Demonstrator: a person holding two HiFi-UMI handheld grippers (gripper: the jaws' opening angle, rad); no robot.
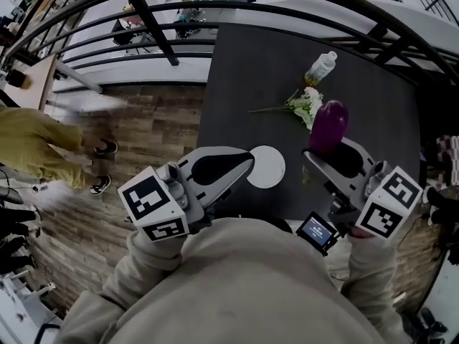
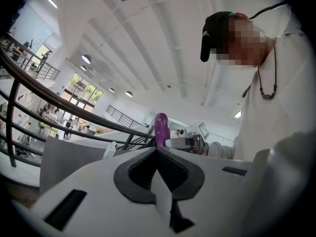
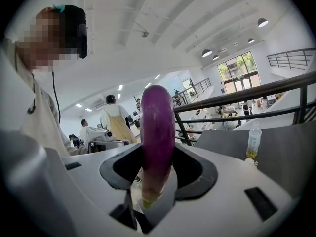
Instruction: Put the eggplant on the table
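- Table [image 1: 237, 84]: we are looking down on its dark grey top, which is filling the middle of the head view, with a black railing [image 1: 153, 29] curving round its far side.
- Person in yellow [image 1: 29, 145]: they are standing on the wooden floor well left of the table.
- Left gripper [image 1: 247, 162]: we are holding it at the table's near edge; its own view is showing the two pads [image 2: 170, 169] meeting at the tip, with nothing between them.
- Right gripper [image 1: 330, 155]: we are keeping its jaws clamped on the eggplant [image 1: 330, 124], the dark pads [image 3: 190, 169] pressing on both sides of it.
- Eggplant [image 3: 158, 127]: it is standing upright between the right jaws, its pale stem end sitting deep in the gap and its rounded purple end reaching well beyond the tips. It is hanging over the table, just beside the flowers; we cannot tell whether it is touching the top.
- White round disc [image 1: 266, 167]: it is lying flat on the table between the two grippers.
- Flowers [image 1: 307, 106]: a small white bunch is lying on the table.
- Bottle [image 1: 320, 68]: it is resting on the table just beyond the flowers, holding a little yellow liquid.
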